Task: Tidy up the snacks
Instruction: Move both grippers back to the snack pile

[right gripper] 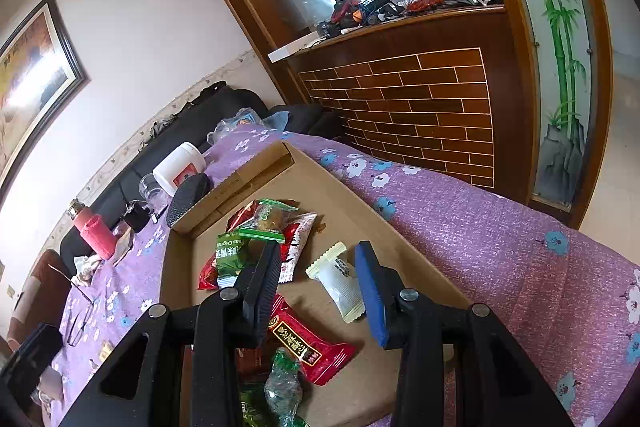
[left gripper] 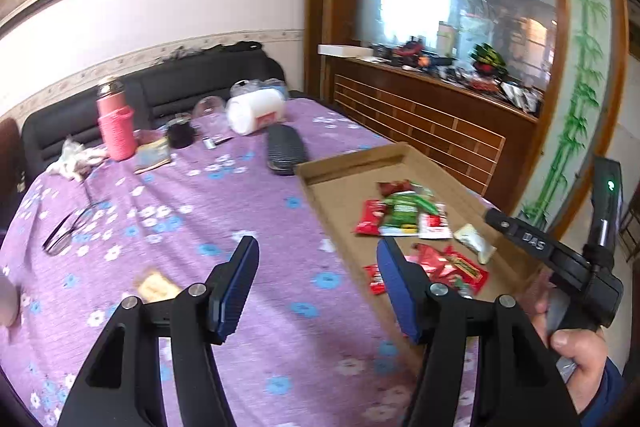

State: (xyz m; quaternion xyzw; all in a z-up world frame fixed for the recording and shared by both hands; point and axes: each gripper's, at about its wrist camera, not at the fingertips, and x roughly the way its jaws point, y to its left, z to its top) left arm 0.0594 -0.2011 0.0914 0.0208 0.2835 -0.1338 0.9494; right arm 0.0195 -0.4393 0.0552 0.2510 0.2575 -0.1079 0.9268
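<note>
Snacks (right gripper: 256, 247) in the cardboard tray (right gripper: 400, 227), centre frame: light, crinkly, slippery packets; I would pinch a sealed edge. Both my jaws stand apart, empty.

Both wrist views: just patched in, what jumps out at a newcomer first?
The shallow cardboard tray on the purple flowered tablecloth, strewn with red and green snack packets; a white packet lies just ahead of the right gripper. Outside it, one yellow packet lies by the empty left gripper, a pink flask at the far end.

Bright daylight, window glare on glass, fisheye-bent edges, slight motion blur
</note>
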